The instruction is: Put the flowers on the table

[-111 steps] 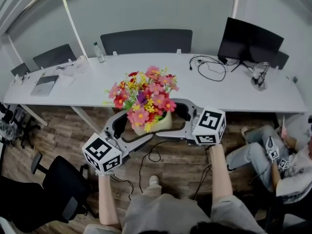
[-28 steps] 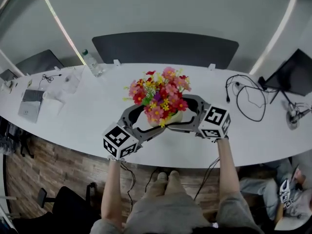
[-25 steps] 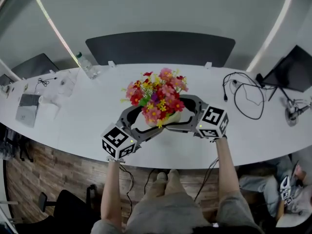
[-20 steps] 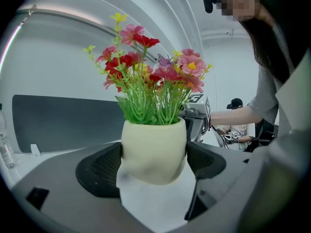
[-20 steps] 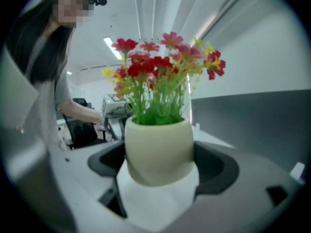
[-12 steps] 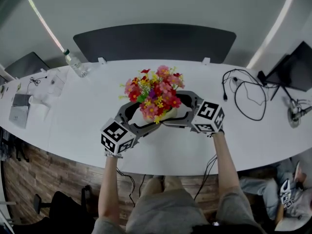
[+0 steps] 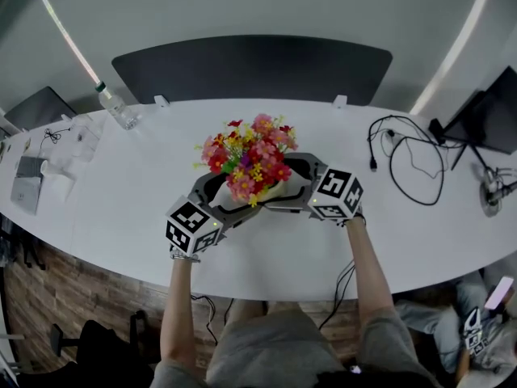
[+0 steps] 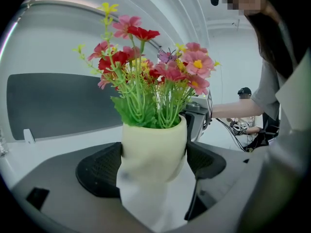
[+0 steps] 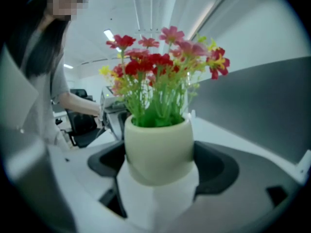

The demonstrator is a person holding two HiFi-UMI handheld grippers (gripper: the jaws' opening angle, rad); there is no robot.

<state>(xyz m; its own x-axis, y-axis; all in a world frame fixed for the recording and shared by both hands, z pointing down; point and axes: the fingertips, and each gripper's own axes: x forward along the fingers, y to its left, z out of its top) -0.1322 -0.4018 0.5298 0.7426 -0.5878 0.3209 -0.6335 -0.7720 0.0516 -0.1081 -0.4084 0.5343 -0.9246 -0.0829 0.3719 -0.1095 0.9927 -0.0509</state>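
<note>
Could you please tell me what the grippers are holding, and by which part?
The left gripper and right gripper each clamp the flower pot by its rounded sides.

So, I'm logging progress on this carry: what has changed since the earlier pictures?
The pot of flowers was held out over the floor, short of the table. It has been carried forward and is now above the tabletop; whether it has touched down is unclear. Unchanged: the left gripper and right gripper still clamp the pot from opposite sides, and it is still upright.
</note>
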